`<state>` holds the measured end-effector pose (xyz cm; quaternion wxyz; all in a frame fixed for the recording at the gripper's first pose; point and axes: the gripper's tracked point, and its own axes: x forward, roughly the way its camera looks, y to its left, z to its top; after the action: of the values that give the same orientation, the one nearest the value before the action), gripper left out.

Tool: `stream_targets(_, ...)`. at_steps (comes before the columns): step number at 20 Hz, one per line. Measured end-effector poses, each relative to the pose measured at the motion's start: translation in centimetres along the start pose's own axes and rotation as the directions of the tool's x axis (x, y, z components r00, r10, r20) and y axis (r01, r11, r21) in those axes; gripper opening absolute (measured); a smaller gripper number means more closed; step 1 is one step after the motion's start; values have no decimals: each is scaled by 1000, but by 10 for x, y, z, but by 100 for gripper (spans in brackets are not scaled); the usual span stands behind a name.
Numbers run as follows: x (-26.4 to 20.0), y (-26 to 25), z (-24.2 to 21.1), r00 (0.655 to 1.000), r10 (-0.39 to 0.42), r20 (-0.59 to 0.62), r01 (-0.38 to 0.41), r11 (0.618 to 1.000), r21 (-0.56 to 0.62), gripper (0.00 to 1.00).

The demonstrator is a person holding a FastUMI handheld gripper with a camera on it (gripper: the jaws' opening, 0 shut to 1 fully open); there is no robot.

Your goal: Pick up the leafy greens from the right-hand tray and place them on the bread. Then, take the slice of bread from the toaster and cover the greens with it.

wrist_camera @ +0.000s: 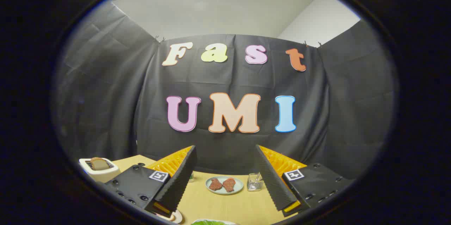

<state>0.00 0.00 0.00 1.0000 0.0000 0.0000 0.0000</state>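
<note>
My gripper (pixel 225 151) is held above the wooden table (pixel 211 205) with its fingers wide apart and nothing between them. A white toaster (pixel 98 169) stands off to the left beyond the left finger, and a slice of bread (pixel 99 163) sticks up out of its slot. Leafy greens (pixel 208 222) show as a green edge on a pale tray just below the fingers. A bit of a white plate (pixel 175 216) peeks out by the left finger's base; what lies on it is hidden.
A light blue plate (pixel 224 185) with two reddish-brown meat pieces sits on the table beyond the fingers. A small clear glass container (pixel 254 182) stands right of it. The black cloth wall closes the booth behind the table.
</note>
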Motion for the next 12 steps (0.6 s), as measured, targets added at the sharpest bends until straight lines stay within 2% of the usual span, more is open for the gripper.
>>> stream_targets(12,-1,-6,-10,1000,6,-20,-6,1000,4,100)
